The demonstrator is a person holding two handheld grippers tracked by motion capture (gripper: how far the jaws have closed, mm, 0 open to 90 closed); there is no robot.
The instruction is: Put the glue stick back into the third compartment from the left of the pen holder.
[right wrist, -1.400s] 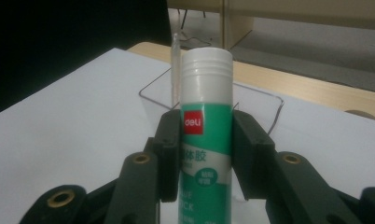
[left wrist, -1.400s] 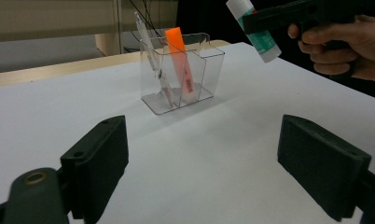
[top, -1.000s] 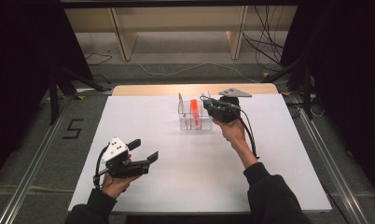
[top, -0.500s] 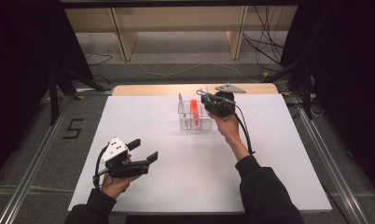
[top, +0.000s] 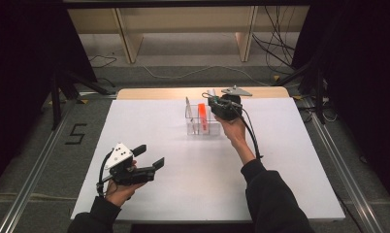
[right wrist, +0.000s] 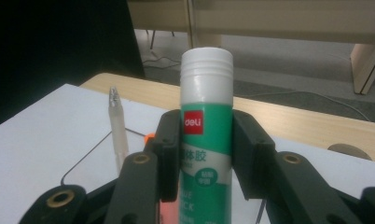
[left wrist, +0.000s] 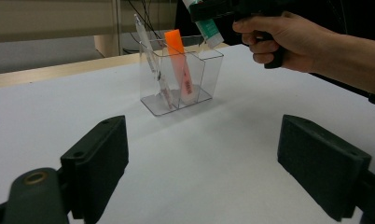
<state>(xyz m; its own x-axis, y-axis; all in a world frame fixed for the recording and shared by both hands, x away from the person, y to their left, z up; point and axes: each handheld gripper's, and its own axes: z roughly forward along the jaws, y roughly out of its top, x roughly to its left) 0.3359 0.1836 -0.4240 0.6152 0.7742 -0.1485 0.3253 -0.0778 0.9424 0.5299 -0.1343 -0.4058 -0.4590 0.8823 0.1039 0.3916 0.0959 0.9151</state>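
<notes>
Lab; black curtains (top: 18,58), floor rails (top: 33,179), cables (top: 275,43)

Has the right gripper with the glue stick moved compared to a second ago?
Yes. In the high view the right gripper has shifted a little left and up the picture, ending beside the clear organizer with the glue stick clamped.

Organizer (top: 203,127) stands on counter (top: 183,194), far centre; marker (top: 201,112) and pen (top: 187,108) inside. Glue stick (left wrist: 205,25) over its right compartment. Left hand-held gripper (top: 149,158) near-left, well apart.
</notes>
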